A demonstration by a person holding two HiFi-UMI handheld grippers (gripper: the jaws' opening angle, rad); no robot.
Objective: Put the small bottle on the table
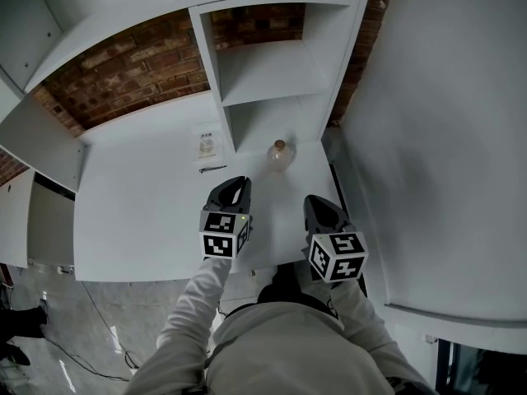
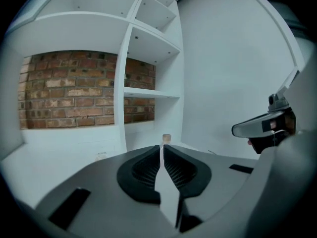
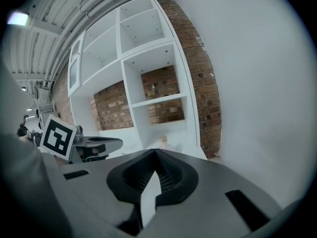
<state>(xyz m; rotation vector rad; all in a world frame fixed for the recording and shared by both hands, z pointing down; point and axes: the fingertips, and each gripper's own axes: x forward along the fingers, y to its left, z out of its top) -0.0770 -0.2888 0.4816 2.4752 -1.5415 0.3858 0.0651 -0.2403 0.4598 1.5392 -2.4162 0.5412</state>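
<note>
A small clear round bottle with a cork stands upright on the white table, just in front of the shelf unit's lower compartment. My left gripper hovers over the table short of the bottle and to its left, jaws together with nothing between them. In the left gripper view only the cork of the bottle shows above the closed tips of the left gripper. My right gripper sits near the table's right side, shut and empty. The bottle looks blurred beyond the right gripper.
A white shelf unit stands at the back of the table against a brick wall. A small printed card and a dark pen lie left of the bottle. A white wall closes the right side.
</note>
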